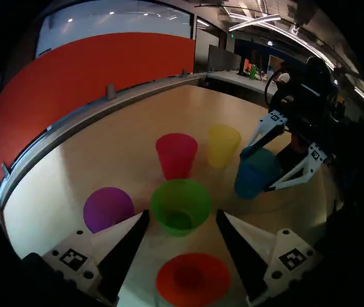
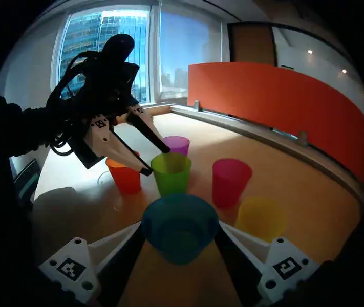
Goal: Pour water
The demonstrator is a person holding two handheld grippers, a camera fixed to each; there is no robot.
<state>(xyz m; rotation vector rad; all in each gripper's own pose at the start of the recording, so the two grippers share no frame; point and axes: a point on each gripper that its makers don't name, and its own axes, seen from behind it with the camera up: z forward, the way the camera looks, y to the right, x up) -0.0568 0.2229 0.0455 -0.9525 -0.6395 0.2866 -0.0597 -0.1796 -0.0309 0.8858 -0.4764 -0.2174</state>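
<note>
Pinches blue cup [image 2: 180, 233] in right gripper [image 2: 180, 225], tilted, beside yellow cup [image 2: 261, 217]. Spreads left gripper [image 1: 182, 212] wide at green cup [image 1: 180, 204]. Seems light, thin, bendy, slippery plastic. Best squeezed softly mid-wall, below rim.

Cups, total: six
Cups by colour: one purple cup [image 1: 108, 207], one green cup [image 1: 180, 197], one pink cup [image 1: 176, 153], one yellow cup [image 1: 223, 144], one blue cup [image 1: 256, 173], one orange cup [image 1: 193, 279]
Grippers: two, left gripper [image 1: 182, 212] and right gripper [image 2: 179, 225]
Fingers [image 1: 125, 245]: two per gripper, four in all
Square tags on fingers: four, one each
Tabletop [image 1: 130, 128]: one
</note>
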